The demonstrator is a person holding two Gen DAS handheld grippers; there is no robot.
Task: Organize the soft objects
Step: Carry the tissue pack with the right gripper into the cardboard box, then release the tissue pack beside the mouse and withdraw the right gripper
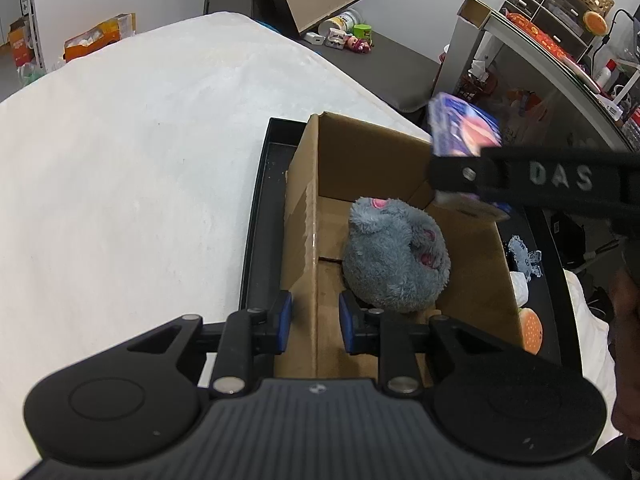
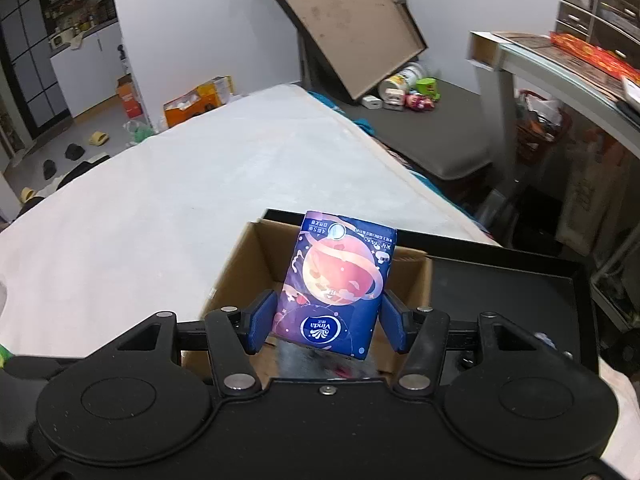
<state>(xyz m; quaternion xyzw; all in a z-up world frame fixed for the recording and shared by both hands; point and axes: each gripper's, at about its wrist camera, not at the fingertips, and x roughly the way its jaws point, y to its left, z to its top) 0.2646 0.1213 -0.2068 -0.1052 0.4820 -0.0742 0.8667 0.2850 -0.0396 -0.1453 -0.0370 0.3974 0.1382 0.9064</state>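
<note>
A brown cardboard box (image 1: pixel 476 272) stands in a black tray (image 1: pixel 256 216) on the white bed. A grey plush toy (image 1: pixel 394 254) with pink patches lies inside the box. My left gripper (image 1: pixel 314 322) straddles the box's near left wall (image 1: pixel 304 240), one blue pad on each side, with a gap to the cardboard. My right gripper (image 2: pixel 326 322) holds a blue Vinda tissue pack (image 2: pixel 338 284) above the box (image 2: pixel 248 264). It also shows in the left wrist view (image 1: pixel 464 126), over the box's far right corner. The plush shows just below the pack (image 2: pixel 304 358).
A burger-shaped soft toy (image 1: pixel 532 330), a white item (image 1: pixel 520 286) and a grey-blue item (image 1: pixel 526 258) lie in the tray right of the box. The white mattress (image 1: pixel 140 160) spreads to the left. A desk with shelves (image 1: pixel 560 36) stands at the right.
</note>
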